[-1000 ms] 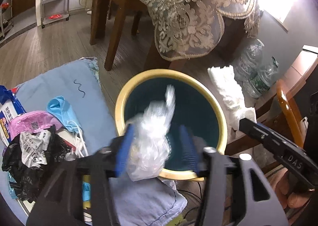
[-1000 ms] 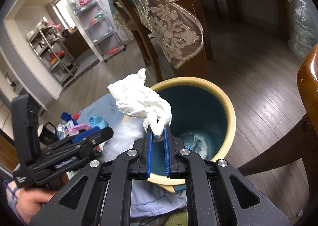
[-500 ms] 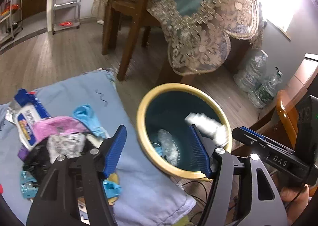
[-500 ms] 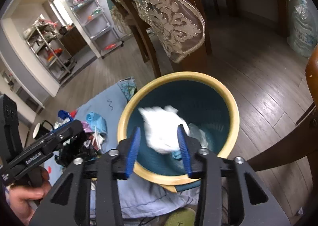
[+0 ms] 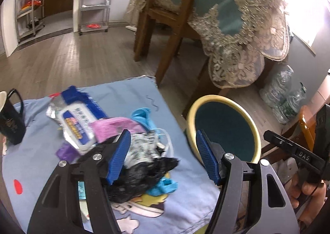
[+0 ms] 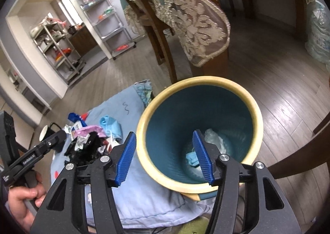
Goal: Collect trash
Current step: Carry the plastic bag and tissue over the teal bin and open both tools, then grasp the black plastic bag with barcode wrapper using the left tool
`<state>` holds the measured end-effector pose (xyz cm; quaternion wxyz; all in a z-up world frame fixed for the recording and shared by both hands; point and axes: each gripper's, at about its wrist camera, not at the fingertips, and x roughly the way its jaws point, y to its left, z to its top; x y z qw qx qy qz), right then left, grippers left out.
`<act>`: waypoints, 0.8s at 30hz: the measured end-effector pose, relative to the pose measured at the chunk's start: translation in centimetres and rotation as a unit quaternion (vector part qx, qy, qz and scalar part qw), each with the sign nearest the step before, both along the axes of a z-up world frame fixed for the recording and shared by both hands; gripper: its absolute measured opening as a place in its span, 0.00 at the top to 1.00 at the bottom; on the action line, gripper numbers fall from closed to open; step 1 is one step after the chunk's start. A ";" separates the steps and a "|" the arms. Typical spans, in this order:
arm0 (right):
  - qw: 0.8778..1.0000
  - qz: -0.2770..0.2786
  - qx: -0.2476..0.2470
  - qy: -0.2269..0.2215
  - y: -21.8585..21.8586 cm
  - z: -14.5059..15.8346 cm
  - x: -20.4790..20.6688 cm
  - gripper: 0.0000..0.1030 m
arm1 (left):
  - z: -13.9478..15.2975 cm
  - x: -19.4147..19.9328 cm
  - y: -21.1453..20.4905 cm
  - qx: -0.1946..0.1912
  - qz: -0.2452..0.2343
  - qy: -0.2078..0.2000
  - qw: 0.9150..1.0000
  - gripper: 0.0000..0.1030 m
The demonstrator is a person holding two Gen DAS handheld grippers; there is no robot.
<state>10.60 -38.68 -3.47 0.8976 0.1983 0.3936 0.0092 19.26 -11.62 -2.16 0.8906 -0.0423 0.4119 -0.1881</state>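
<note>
Just left of the bin [image 5: 223,129], my left gripper [image 5: 163,156] is hanging with its jaws wide apart and nothing between them, over the trash pile [image 5: 115,141] that is lying on the blue cloth [image 5: 181,199]. My right gripper [image 6: 165,156] is also standing fully apart and empty, straddling the near rim of the bin, with a clear plastic wad [image 6: 213,138] and a blue scrap [image 6: 191,158] lying at the bin's bottom.

Nearest the bin in the pile, the crumpled black bag [image 5: 144,174] is looking light, soft and crushable; I am judging that pinching its raised crest, where the printed wrapper [image 5: 142,147] is sitting on it, would gather enough film to lift it. Slick film may slip, so a deep bite seems wise. The white cord [image 5: 165,137] beside it could snag and drag other pieces along.

Farther left of the bin, the pink pouch [image 5: 115,128], the blue mask [image 5: 144,116] and the wet-wipes pack [image 5: 76,124] are overlapping; the pack looks fuller and floppier, best taken at an edge. Well left of the bin, a black mug [image 5: 10,122] is standing on the cloth, not trash by my reckoning and worth avoiding.

Beyond the bin, a wooden chair [image 5: 158,17] and a lace tablecloth [image 5: 245,44] are hanging clear of my path, with water bottles [image 5: 284,94] on the floor to the bin's right.
</note>
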 end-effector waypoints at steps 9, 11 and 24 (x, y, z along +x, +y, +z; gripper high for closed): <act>1.000 0.022 -0.007 -0.004 1.6 0.4 0.4 0.36 | -0.1 -0.9 4.4 0.019 0.028 0.008 0.999 0.32; 1.000 0.025 -0.008 -0.004 1.8 0.4 0.4 0.34 | -0.1 -1.1 5.5 0.022 0.035 0.011 0.999 0.32; 0.998 0.066 -0.014 -0.002 4.6 0.3 0.9 0.33 | -1.8 -0.9 11.4 0.020 0.090 0.041 0.995 0.31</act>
